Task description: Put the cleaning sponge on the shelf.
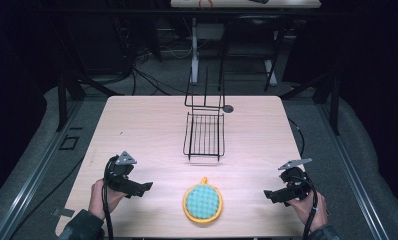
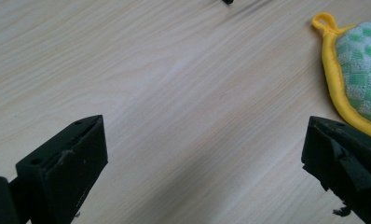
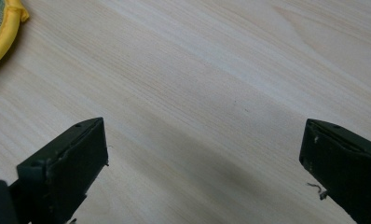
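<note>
Left gripper (image 1: pixel 146 188) and right gripper (image 1: pixel 268 196), lower frame, jaws spread wide, empty, flank the round pot holder (image 1: pixel 202 202) at lower centre.

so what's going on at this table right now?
A person holds a gripper in each hand, left gripper and right gripper, both open and empty over the wooden table. Between them lies a round green pot holder with a yellow rim, untouched. A black wire rack stands farther back, mid-table. Nothing is grasped yet.
</note>
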`<state>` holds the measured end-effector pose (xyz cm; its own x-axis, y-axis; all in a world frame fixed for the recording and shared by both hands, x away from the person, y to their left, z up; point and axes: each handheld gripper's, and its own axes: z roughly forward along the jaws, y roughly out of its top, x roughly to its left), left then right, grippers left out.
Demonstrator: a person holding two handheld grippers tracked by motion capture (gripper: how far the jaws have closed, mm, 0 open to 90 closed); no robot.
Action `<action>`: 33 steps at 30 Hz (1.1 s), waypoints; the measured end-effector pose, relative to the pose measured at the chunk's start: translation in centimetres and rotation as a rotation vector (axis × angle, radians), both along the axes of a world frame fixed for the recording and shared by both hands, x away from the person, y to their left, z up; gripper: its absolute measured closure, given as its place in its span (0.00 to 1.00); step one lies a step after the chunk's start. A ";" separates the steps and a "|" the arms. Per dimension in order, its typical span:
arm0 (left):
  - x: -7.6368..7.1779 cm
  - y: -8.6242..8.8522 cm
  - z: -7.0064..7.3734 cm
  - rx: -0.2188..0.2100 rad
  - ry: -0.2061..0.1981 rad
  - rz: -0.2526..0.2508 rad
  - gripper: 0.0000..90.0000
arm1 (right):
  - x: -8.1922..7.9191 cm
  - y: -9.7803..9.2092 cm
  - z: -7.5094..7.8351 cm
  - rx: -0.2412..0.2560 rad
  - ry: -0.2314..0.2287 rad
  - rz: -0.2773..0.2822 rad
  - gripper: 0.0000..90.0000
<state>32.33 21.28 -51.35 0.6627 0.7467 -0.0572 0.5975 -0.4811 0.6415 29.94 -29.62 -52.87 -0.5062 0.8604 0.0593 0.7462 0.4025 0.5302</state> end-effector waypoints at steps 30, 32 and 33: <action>-0.5 -7.6 -0.2 -0.012 0.041 -0.212 0.00 | 0.1 0.3 0.0 0.000 0.011 0.007 0.01; -0.5 -8.3 -0.4 -0.014 0.049 -0.230 0.01 | 0.2 0.2 0.0 -0.015 0.013 0.017 0.01; -0.5 -8.5 -0.4 -0.013 0.051 -0.240 0.01 | 0.2 0.2 -0.1 -0.011 0.016 0.014 0.01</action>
<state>31.80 12.74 -51.76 0.8171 0.5671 -0.1033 0.4986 -0.6054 0.6204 30.12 -29.39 -52.92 -0.5170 0.8540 0.0584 0.7491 0.4183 0.5137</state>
